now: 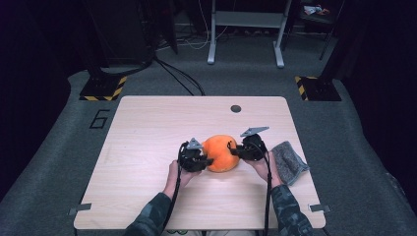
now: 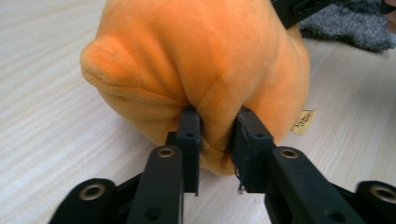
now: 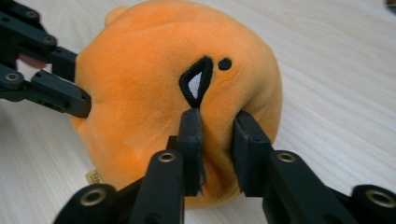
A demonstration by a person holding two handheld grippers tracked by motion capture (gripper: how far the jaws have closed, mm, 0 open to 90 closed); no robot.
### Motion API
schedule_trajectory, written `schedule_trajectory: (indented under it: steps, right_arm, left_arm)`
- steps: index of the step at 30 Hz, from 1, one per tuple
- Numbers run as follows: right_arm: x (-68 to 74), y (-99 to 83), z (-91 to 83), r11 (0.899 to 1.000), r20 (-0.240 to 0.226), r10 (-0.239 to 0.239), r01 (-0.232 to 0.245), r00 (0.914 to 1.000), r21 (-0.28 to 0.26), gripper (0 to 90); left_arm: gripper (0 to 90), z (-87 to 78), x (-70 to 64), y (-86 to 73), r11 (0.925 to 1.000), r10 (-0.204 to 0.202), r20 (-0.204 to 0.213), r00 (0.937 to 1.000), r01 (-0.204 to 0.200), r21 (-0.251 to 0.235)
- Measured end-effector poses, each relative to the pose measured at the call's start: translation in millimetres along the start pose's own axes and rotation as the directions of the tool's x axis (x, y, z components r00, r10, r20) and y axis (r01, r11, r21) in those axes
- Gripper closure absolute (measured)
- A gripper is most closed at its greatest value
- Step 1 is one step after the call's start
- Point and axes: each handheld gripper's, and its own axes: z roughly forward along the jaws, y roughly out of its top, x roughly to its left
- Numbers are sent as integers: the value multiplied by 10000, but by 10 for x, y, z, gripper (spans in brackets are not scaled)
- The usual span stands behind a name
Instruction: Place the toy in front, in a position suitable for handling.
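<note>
Pale wood table (image 1: 147, 147) is carrying an orange plush toy (image 1: 221, 153) at its middle, a grey cloth (image 1: 289, 161) lying apart. Left gripper (image 2: 215, 135) and right gripper (image 3: 217, 135) are each pinching a fold of plush from opposite sides, probably sharing the soft load so it is not sagging.

Light wood-grain table (image 1: 147, 147), with a dark round hole (image 1: 236, 108) near its far edge. On it: orange plush (image 1: 221, 153) at centre; grey cloth (image 1: 289, 162) by the right edge.
</note>
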Motion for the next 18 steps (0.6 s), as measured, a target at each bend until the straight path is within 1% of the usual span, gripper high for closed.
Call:
schedule_trajectory:
  steps: [1, 2, 3, 4, 5, 6, 7, 9, 10, 11, 13, 14, 15, 16, 17, 18]
  right_arm:
    - [15, 7, -26, 9999, 171, 100, -99, 9998, -43, 769]
    - [40, 20, -64, 9998, 287, 196, -193, 9994, -108, 779]
    - [65, 38, -96, 9997, 461, 174, -166, 9988, -185, 783]
    - [98, 57, -126, 9993, 615, 348, -337, 9975, -186, 784]
    - [122, 75, -152, 9990, 701, 390, -374, 9968, -231, 785]
    - [159, 92, -179, 9980, 903, 523, -489, 9945, -389, 785]
    - [188, 102, -206, 9967, 1018, 763, -731, 9919, -356, 785]
    - [243, 127, -259, 9929, 1174, 1116, -1058, 9868, -544, 783]
    - [274, 140, -283, 9915, 1303, 1249, -1187, 9836, -537, 782]
    - [300, 147, -299, 9910, 1395, 1282, -1215, 9819, -558, 781]
    - [359, 152, -319, 9888, 1557, 1454, -1381, 9770, -569, 780]
    - [371, 147, -322, 9890, 1612, 1437, -1360, 9764, -580, 779]
    - [398, 139, -321, 9860, 1662, 1635, -1558, 9724, -588, 779]
    - [410, 126, -313, 9867, 1708, 1596, -1517, 9723, -589, 778]
    - [430, 110, -298, 9849, 1739, 1717, -1647, 9697, -537, 778]
    - [441, 90, -273, 9856, 1795, 1671, -1598, 9695, -543, 777]
  left_arm:
    - [765, -22, 1, 25, 10000, 56, 31, 10000, -56, 18]
    - [771, -51, 12, 57, 9998, 219, 31, 9998, -219, 38]
    - [775, -77, 26, 94, 9995, 325, 43, 9995, -325, 54]
    - [775, -102, 47, 134, 9992, 387, 103, 9992, -388, 81]
    - [774, -139, 79, 183, 9988, 490, 248, 9985, -491, 50]
    - [774, -162, 97, 213, 9984, 553, 327, 9979, -555, 50]
    - [773, -191, 119, 256, 9977, 659, 478, 9967, -665, 109]
    - [772, -241, 155, 332, 9957, 899, 659, 9938, -911, 157]
    - [771, -256, 173, 369, 9930, 1125, 813, 9903, -1150, 275]
    - [769, -270, 188, 401, 9903, 1300, 815, 9882, -1335, 384]
    - [766, -275, 221, 440, 9849, 1552, 1037, 9824, -1620, 606]
    - [764, -267, 237, 443, 9832, 1627, 1083, 9807, -1704, 659]
    - [762, -248, 260, 438, 9824, 1610, 1148, 9803, -1703, 763]
    - [759, -223, 281, 425, 9809, 1603, 1261, 9790, -1723, 908]
    - [754, -192, 308, 406, 9812, 1500, 1351, 9794, -1643, 1014]
    - [750, -158, 328, 379, 9823, 1378, 1333, 9814, -1527, 1087]
